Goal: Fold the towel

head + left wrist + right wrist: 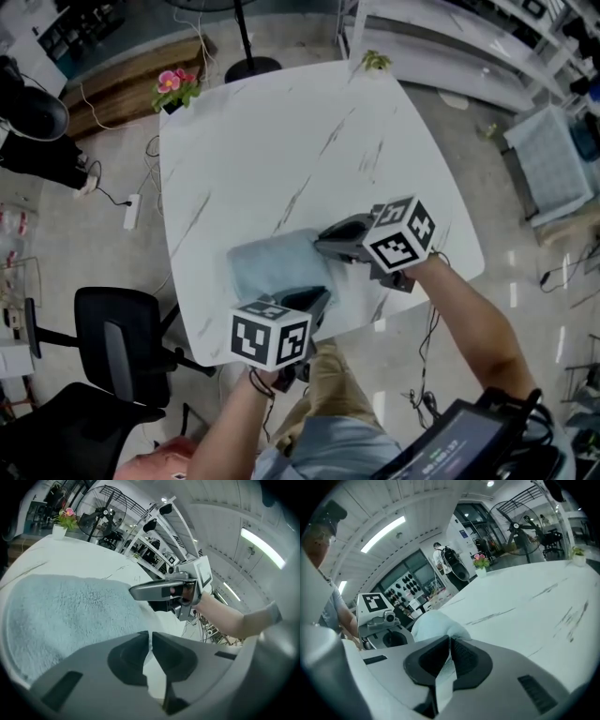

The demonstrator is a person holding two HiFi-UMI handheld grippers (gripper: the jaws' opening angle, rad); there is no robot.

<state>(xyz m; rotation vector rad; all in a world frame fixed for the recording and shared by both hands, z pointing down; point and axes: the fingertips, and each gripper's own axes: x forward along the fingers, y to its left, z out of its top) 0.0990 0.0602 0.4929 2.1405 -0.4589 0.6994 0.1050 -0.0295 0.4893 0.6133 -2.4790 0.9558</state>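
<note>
The white marble-patterned table (281,141) fills most of the head view, set at a slant, with a black office chair (112,352) on the floor off its near left corner. The pale blue towel (272,267) lies on the table's near part, close to the front edge and a little left of its middle. It is a compact, nearly square patch, so its long axis is hard to call. If anything the longer side runs left to right, roughly along the table's near edge, with the right-hand side toward both tools. The right gripper (449,644) reaches in from the right to the towel's far right corner. Its jaws are pressed together on a bunched tip of cloth, which humps up just ahead of them, and textured fabric shows in the slit. The left gripper (150,639) comes from the near side to the near right corner. Its jaws are all but together, with a thin pale strip of the towel's edge between them and the pile spreading away to the left. The two tools sit near each other but apart. A pot of pink flowers (173,89) stands at the far left corner and a small green plant (375,61) at the far right corner.
</note>
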